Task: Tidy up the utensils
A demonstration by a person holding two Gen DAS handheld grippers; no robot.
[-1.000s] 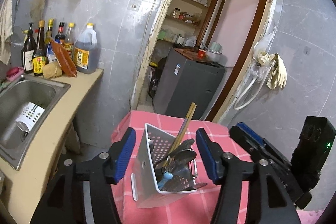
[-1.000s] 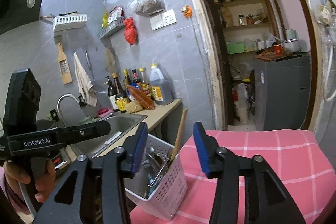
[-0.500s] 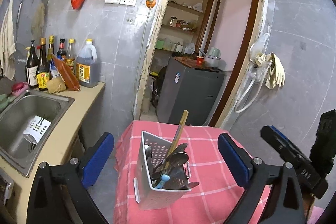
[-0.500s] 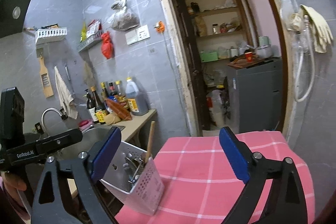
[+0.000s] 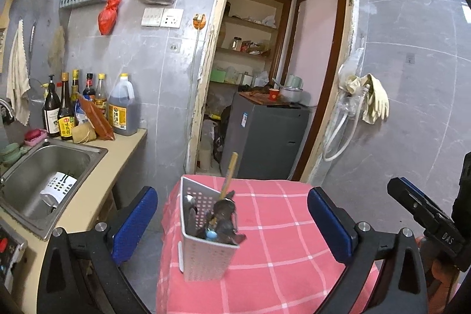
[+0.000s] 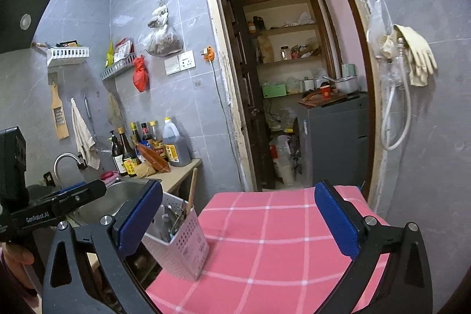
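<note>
White caddy [image 5: 206, 252] – upright on tablecloth [image 5: 282, 225] | both hand-held grippers – spread

The utensils [image 5: 221, 221] inside the perforated holder [image 5: 206, 252] blur together; their lower ends are hidden.

I see grey tiled walls [image 5: 164, 84] around a worn doorway [image 5: 282, 72] at frame centre. At lower left sits a steel sink [image 5: 44, 175] in a beige counter [image 5: 114, 149]; a pantry with shelves [image 6: 288, 61] lies through the door.
</note>
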